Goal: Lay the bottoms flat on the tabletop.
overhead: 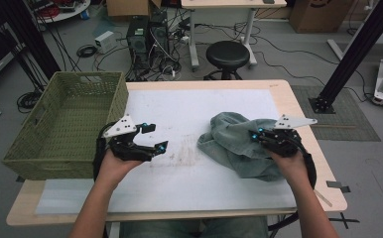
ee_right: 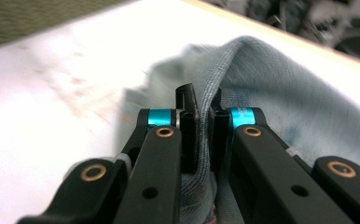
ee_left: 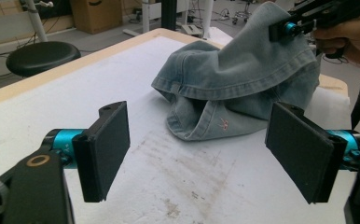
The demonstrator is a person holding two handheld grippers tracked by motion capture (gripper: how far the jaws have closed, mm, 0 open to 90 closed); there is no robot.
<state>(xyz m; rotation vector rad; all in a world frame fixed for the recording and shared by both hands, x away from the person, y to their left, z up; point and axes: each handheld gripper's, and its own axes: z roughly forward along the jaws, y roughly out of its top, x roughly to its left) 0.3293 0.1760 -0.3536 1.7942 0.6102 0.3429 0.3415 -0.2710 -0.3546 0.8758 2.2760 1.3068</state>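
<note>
One garment: a crumpled pair of faded blue denim shorts (overhead: 239, 144), heaped on the right half of the worktop (overhead: 189, 104), hem and seam turned toward the middle. Two claws. Right claw (overhead: 257, 135) clamped on a fold of the denim, pads pressed together with cloth between them in the right gripper view (ee_right: 201, 126), that fold lifted off the surface while the rest lies slack. Left claw (overhead: 152, 136) spread wide, nothing between its flat black pads (ee_left: 106, 149), hovering over bare worktop left of centre, well apart from the shorts and just beside the basket. One hand on each claw, forearms entering from the near edge.

One woven green basket (overhead: 65, 124), rectangular, standing at the left edge of the worktop, part of it overhanging.

Surface: pale wooden top covered by a white mat (overhead: 179, 183), scuffed with brownish smears near the middle.

Beyond the far edge: one round black stool (overhead: 227, 55), one second table with white legs (overhead: 222, 20), two dark computer towers (overhead: 147, 34) amid a tangle of cables on a grey floor, cardboard boxes (overhead: 318, 15) at the back, one black metal strut (overhead: 355, 52) slanting down at the right.
</note>
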